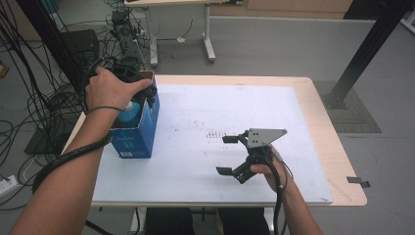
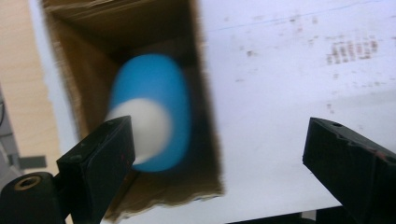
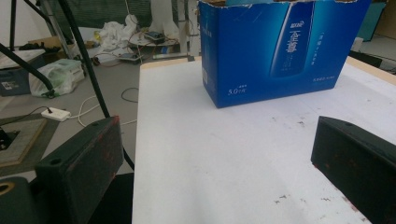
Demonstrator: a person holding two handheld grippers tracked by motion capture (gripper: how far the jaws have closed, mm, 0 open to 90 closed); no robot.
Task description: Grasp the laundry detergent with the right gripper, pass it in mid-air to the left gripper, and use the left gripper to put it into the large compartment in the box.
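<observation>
Jaws gape on both: left gripper (image 1: pixel 131 81) above box (image 1: pixel 134 132), right gripper (image 1: pixel 234 155) low.

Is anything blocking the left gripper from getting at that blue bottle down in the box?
Nothing visible does. The left gripper hangs over the open top of the blue box, jaws spread wide, and the blue bottle lies inside, white end up. Only the cardboard walls close around it could crowd the jaws.

Wooden table (image 1: pixel 342 161), scuffed white board (image 1: pixel 235 117) on it, blue carton (image 1: pixel 139 134) standing at left edge
</observation>
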